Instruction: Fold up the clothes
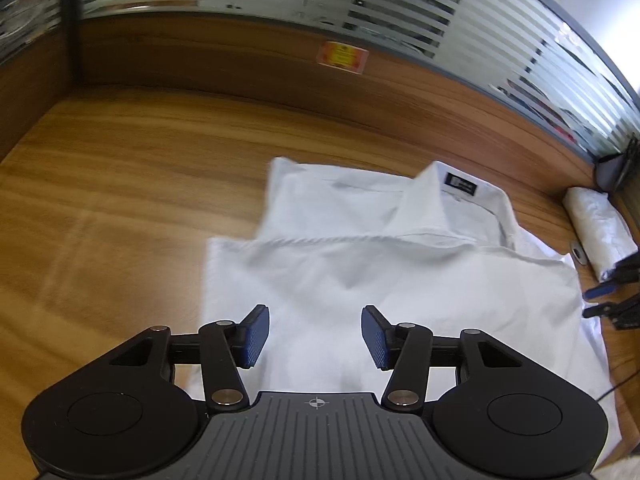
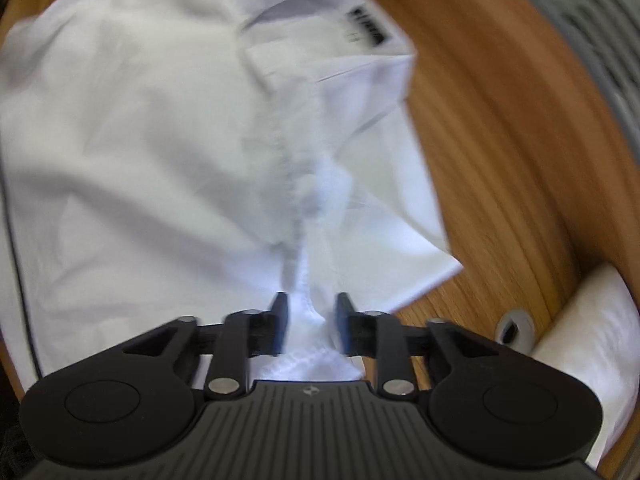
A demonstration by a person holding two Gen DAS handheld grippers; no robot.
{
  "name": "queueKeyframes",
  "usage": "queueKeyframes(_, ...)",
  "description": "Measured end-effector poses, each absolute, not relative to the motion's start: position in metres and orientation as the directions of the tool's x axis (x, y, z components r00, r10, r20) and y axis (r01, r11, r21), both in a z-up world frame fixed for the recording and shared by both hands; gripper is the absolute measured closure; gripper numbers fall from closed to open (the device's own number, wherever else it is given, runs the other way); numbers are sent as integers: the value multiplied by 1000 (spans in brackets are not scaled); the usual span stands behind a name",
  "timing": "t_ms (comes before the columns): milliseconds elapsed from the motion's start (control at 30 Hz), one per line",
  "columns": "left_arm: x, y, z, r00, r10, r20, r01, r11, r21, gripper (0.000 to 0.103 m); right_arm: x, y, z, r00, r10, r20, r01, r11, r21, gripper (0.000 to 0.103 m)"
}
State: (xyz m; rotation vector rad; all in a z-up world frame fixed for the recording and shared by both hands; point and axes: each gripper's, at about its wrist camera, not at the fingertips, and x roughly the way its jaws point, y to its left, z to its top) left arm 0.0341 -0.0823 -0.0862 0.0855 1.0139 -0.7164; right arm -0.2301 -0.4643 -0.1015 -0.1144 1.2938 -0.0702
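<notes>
White cotton fills both views: a shirt (image 1: 360,280) lies on the wooden counter (image 1: 120,200), its lower part already turned up over the body so that a straight hem runs across just below the collar (image 1: 432,200). The collar sits at the far end with its dark label (image 1: 459,183) facing up, which keeps the neat front of the bundle on show.

The left claw (image 1: 315,338) hangs above the near part of the shirt with its blue pads (image 1: 256,336) spread apart and nothing between them; it is released, and looks free to smooth or reach for an edge.

The right claw (image 2: 311,326) points steeply down at the shirt's right side. A bunched ridge of cloth rises from the shirt into the gap between its fingers, yet there is space on each side, so the pads do not appear to press on it; I judge the grip let go, with the fabric only threaded through. The view is blurred, so this is not certain.

A rolled white bundle (image 1: 600,232) rests against the counter's back edge, well apart from the shirt.
</notes>
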Motion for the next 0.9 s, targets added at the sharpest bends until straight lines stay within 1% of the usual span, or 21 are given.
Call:
queueKeyframes(67,29,-64,-86,313,-504,-805,560,782,-272,44,-250,-464,-87,321,-116,-940,109,990,-84,57)
queueKeyframes(167,19,-39,-88,313,-487,-815,543,796,-267,42,-287,-458,-75,378,-92,-921,279,960,19,49)
queueKeyframes(233,11,-22,-90,319,-469,-824,536,806,-251,38,-312,-449,-72,407,-84,-910,386,918,88,49)
queueKeyframes(300,5,-8,-95,318,-449,-835,523,818,-240,38,-336,-435,-77,424,-77,-902,478,865,151,49)
queueKeyframes(467,0,15,-111,278,-443,-852,509,820,-261,38,-381,-387,-96,421,-73,-904,617,753,227,49)
queueKeyframes(667,3,11,-129,225,-457,-861,568,779,-265,40,-405,-350,-113,393,-120,-912,710,670,218,49)
queueKeyframes(700,5,9,-134,215,-453,-865,569,778,-266,44,-405,-348,-114,388,-127,-913,715,666,212,49)
queueKeyframes(767,7,7,-140,203,-451,-869,568,777,-271,72,-405,-345,-118,379,-137,-915,722,662,200,49)
queueKeyframes(833,6,12,-139,207,-462,-862,563,777,-282,85,-404,-343,-120,372,-145,-917,726,660,190,49)
queueKeyframes(867,6,16,-136,214,-469,-857,558,779,-287,86,-404,-342,-121,374,-144,-916,725,661,192,51)
queueKeyframes(900,6,21,-133,220,-474,-852,552,781,-292,86,-405,-342,-123,382,-135,-914,723,660,204,74)
